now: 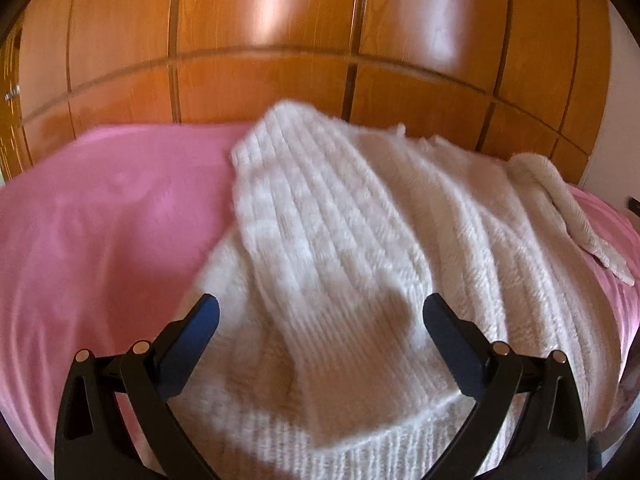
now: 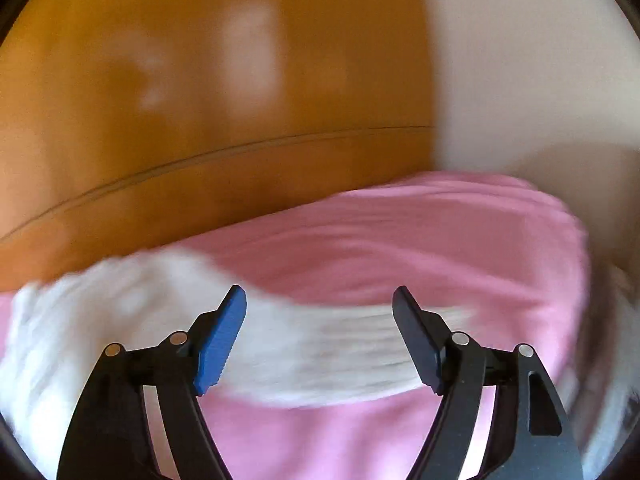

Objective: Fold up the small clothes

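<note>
Sweater (image 1: 360,240) is lying white and ribbed on the pink bedspread (image 1: 100,220), one sleeve folded across its body. Left gripper (image 1: 320,316) is hovering over its hem, fingers spread wide, holding nothing. Right gripper (image 2: 318,308) is gaping wide above the blurred other sleeve (image 2: 340,356). Bare bedspread is lying beside the sweater; the wooden wardrobe (image 1: 280,40) is standing behind it.

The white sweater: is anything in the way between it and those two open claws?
Nothing visible. The left gripper is open right over the sweater, one sleeve already folded across its body. The right gripper is open above the other sleeve, which lies out on the pink sheet. That view is blurred.
</note>
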### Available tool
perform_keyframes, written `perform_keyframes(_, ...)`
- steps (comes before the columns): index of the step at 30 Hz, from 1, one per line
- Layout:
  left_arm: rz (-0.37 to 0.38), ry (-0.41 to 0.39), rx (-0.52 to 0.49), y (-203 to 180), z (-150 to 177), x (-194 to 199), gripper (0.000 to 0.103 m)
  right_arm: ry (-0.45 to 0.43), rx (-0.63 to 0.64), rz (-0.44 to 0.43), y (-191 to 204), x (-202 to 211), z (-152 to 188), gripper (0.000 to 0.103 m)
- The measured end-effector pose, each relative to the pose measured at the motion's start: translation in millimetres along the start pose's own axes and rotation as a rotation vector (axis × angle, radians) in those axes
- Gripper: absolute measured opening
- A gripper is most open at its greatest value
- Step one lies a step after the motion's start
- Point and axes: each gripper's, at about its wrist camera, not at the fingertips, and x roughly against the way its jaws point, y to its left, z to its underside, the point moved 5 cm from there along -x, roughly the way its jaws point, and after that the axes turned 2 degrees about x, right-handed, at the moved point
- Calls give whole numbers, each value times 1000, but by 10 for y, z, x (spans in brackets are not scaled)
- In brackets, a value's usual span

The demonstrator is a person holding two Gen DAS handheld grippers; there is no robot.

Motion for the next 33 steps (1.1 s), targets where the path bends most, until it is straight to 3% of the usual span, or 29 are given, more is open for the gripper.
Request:
perform_keyframes(3,1,-39,-48,-23,-69,114,101,84,31,-155,600,-128,157,81)
perform_keyframes(5,24,-44,-82,-52,-86,160,101,137,60,-201,848,-276,238,81)
perform_keyframes(12,140,21,-177,-244,-14,91,96,277,235,-145,1311,-638,728,82)
perform_keyframes(18,143,67,-309,-463,161,-78,68,286,234,-111,1367,-669,789,91)
perform_keyframes(19,146,57,-308,-452,150,-65,49,289,228,-109,1347,-674,784,93)
perform_keyframes(20,137,59,-302,-424,125,-59,26,293,219,-110,1331,-681,782,93)
perform_keyframes(22,164,76,-255,-336,45,-23,14,299,205,-117,1318,-695,796,94)
perform_keyframes(24,210,78,-165,-159,-88,47,13,302,199,-121,1326,-708,737,94)
perform_keyframes(28,229,44,-40,252,-359,182,13,304,191,-126,1320,-700,731,94)
perform_keyframes(33,155,-24,57,918,-786,280,13,304,190,-127,1325,-703,732,94)
